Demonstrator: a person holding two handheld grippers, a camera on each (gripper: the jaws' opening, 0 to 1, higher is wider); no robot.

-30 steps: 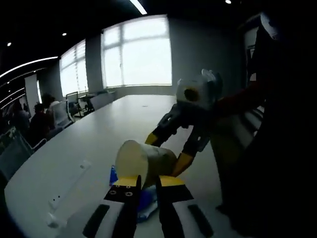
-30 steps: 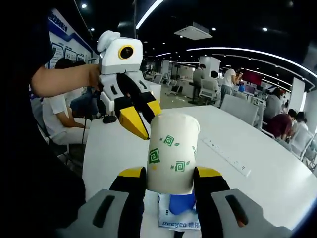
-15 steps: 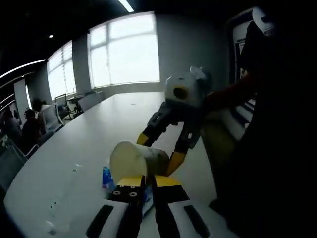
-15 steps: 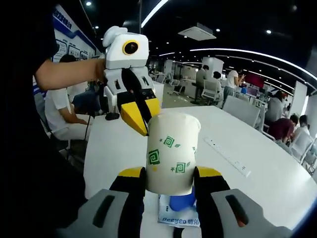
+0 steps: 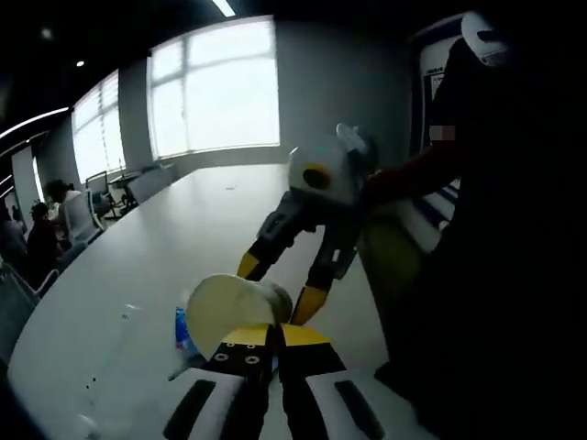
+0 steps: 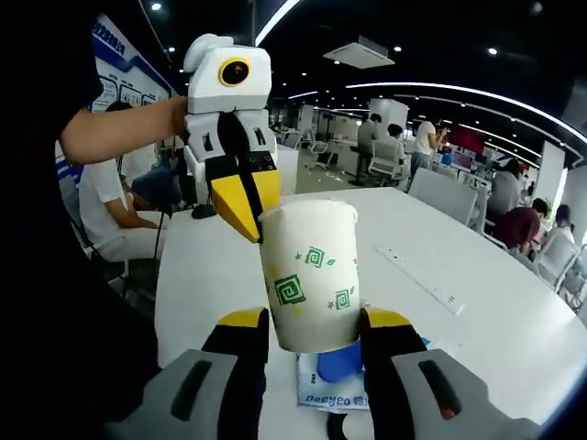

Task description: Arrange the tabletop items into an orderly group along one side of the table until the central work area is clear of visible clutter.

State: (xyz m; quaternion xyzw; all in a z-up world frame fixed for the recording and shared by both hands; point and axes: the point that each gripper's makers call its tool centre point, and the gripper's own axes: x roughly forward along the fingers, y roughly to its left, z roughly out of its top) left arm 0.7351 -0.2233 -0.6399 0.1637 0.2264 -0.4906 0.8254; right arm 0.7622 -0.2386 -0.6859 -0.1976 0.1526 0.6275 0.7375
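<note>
A white paper cup (image 6: 307, 275) with green square marks stands between my right gripper's (image 6: 312, 321) yellow-tipped jaws, which are shut on its lower part. It is held above the white table (image 6: 477, 302) and leans slightly. Under it lies a blue and white packet (image 6: 339, 376) with a blue cap. My left gripper (image 6: 240, 213) comes in from the left, jaws together, its tip right beside the cup's rim. In the left gripper view the cup (image 5: 234, 307) shows its round end above my left gripper (image 5: 275, 337), with the right gripper (image 5: 280, 289) clamped on it and the packet (image 5: 183, 325) below.
A long white power strip (image 6: 417, 280) lies on the table to the right. People (image 6: 110, 211) sit close by the table's near edge, others at desks behind. Chairs (image 6: 440, 197) line the far side. A person's dark sleeve (image 5: 495, 275) is at the right.
The cup has tipped a little to the left in the right gripper's hold. My left gripper's tip has come nearer to the cup's rim. Both views have shifted slightly.
</note>
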